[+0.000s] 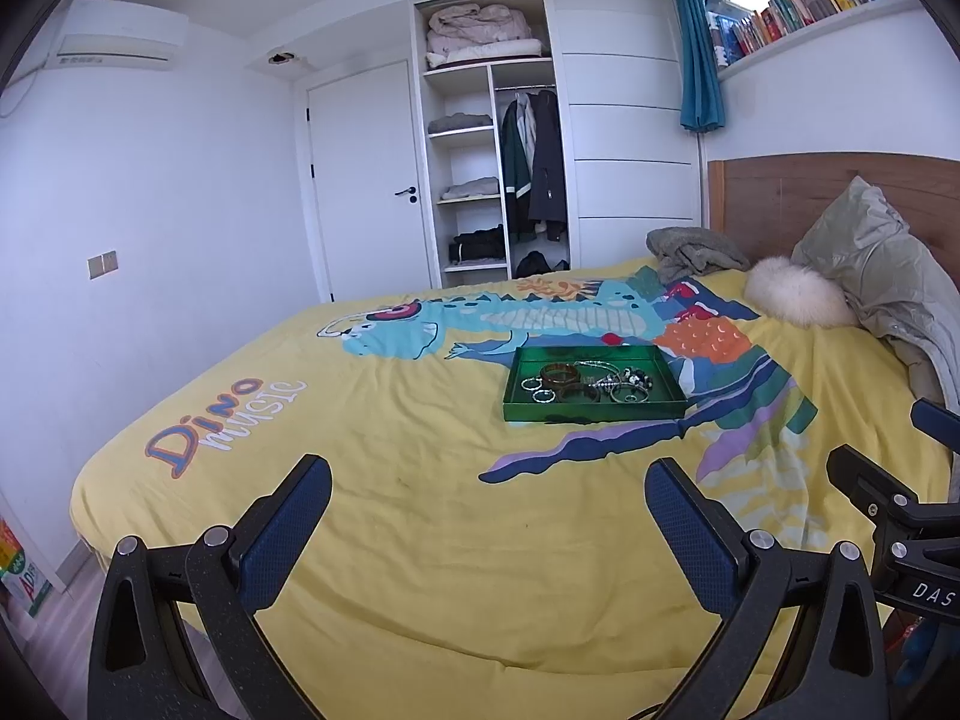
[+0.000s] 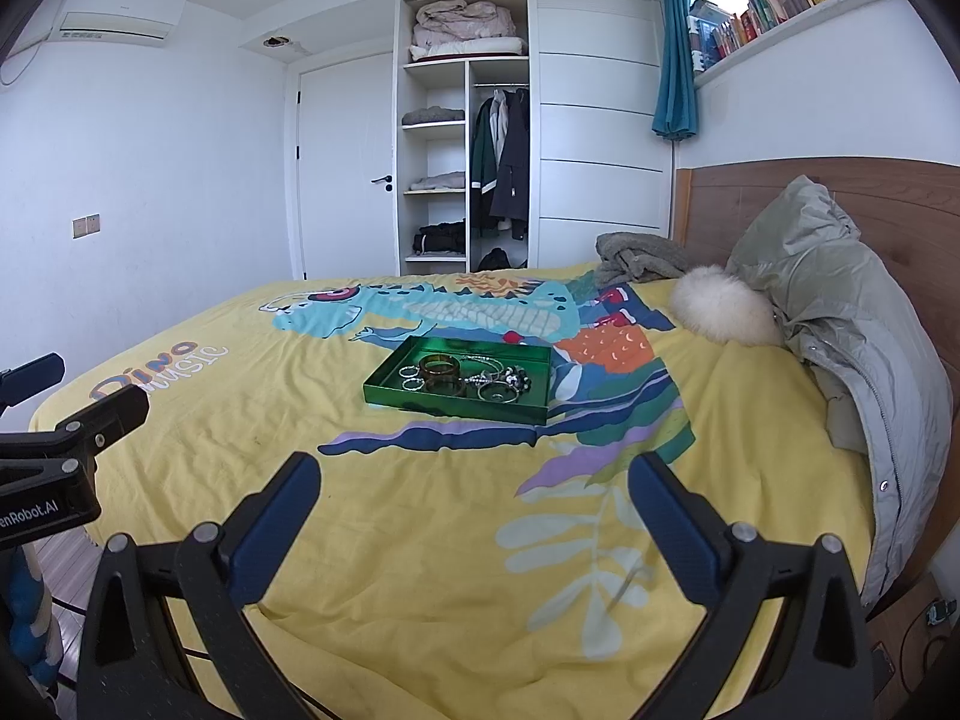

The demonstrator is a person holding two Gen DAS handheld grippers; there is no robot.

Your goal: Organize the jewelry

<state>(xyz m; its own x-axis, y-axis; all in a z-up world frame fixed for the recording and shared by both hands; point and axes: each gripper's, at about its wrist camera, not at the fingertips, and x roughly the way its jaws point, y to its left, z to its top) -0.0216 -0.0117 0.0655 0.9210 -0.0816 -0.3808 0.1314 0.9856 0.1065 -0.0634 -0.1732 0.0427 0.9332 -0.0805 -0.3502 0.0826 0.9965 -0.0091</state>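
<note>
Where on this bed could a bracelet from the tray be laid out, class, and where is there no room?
Free: the plain yellow cover between the green tray and both open tools, left tool and right tool, and the stretch between the tray and the "Dino music" lettering. Crowded: the tray's pile of jewelry, and the headboard end with jacket, white fluffy cushion and grey blanket.

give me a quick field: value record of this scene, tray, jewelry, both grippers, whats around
setting: bedroom, yellow dinosaur bedspread
tray: green tray lying flat on the bedspread, mid-bed
jewelry: all inside the tray; brown bangle, silver rings, chain and beaded pieces
left gripper: open, empty, above the bedspread short of the tray
right gripper: open, empty, also short of the tray
near headboard: grey jacket, white fluffy item, grey blanket
background: open wardrobe, closed door
task stage: nothing picked up yet
</note>
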